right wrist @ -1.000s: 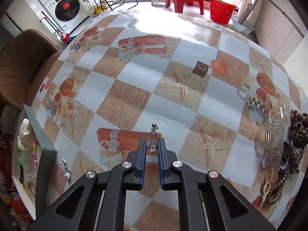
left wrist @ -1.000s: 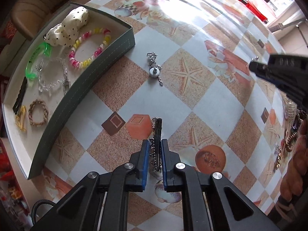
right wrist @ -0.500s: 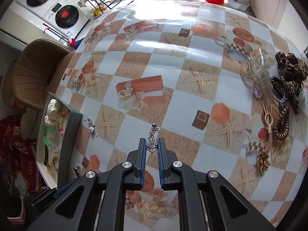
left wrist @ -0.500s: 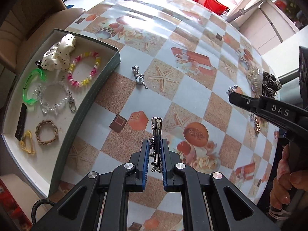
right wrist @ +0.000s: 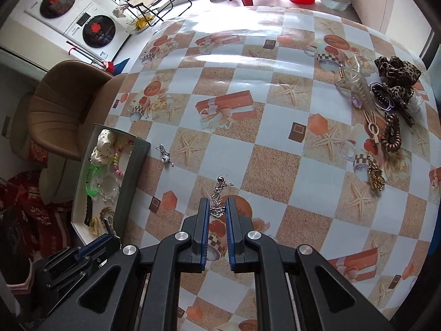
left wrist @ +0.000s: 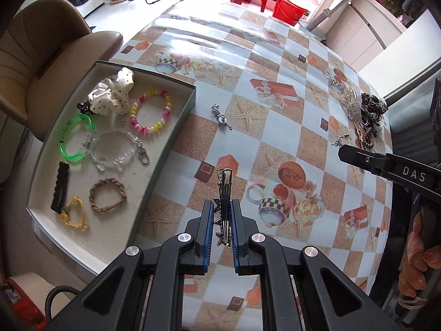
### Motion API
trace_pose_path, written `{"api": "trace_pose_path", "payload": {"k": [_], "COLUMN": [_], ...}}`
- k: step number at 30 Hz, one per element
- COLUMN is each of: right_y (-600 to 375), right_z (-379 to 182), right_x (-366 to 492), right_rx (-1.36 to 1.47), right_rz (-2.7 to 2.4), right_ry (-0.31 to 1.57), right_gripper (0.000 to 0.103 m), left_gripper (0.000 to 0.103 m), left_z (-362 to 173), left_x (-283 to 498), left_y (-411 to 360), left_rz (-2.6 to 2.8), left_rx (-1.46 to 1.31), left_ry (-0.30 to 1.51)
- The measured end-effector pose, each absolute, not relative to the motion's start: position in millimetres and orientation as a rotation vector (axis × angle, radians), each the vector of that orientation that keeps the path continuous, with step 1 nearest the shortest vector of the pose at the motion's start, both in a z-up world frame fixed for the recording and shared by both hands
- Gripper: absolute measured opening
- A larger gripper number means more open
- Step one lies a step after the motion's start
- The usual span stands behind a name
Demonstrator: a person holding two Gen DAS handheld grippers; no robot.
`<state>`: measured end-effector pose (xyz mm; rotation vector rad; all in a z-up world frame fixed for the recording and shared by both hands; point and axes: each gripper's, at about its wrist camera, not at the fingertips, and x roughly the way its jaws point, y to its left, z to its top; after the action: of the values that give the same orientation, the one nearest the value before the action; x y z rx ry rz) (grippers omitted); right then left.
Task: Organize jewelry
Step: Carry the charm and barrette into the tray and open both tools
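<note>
Both fingers (left wrist: 222, 215) (right wrist: 216, 211) now higher above the table (left wrist: 275, 127).

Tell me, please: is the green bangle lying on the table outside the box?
No, the green bangle lies inside the box, next to the clear bead bracelet.

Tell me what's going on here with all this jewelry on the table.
A person is sorting jewelry with a handheld gripper in each hand. The left gripper is shut on a metal hair clip, held above the table near the tray, which already holds bracelets and a polka-dot scrunchie. The right gripper is shut on a small silver chain charm. Another silver charm lies on the tablecloth beside the tray, and a pile of hair accessories waits at the far right.
</note>
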<state>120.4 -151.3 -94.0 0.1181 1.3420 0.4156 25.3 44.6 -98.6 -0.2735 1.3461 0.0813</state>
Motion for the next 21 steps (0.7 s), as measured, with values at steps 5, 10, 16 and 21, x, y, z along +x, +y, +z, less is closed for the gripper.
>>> {"api": "trace_pose_path", "payload": {"k": [5, 10, 16, 21], "right_y": [-134, -108, -66, -28], "right_z": [-88, -85, -81, -78], "right_x": [103, 84, 68, 60], "right_rx": [0.135, 0.137, 0.121, 0.091], "right_rz": [0.384, 0.363, 0.382, 0.420], "right_ry": [1.335, 1.337, 1.338, 1.332], "right_gripper": [0.012, 0.012, 0.012, 0.012], "left_gripper": [0.015, 0.015, 0.015, 0.015], "left_z": [-92, -85, -82, -85], "left_x": [17, 7, -8, -21], "left_y": [69, 101, 146, 179], "left_rz": [0.035, 0.024, 0.054, 0.091], "left_rx": [-0.239, -0.232, -0.252, -0.262], "left_ry": [1.343, 1.325, 1.310, 1.308]}}
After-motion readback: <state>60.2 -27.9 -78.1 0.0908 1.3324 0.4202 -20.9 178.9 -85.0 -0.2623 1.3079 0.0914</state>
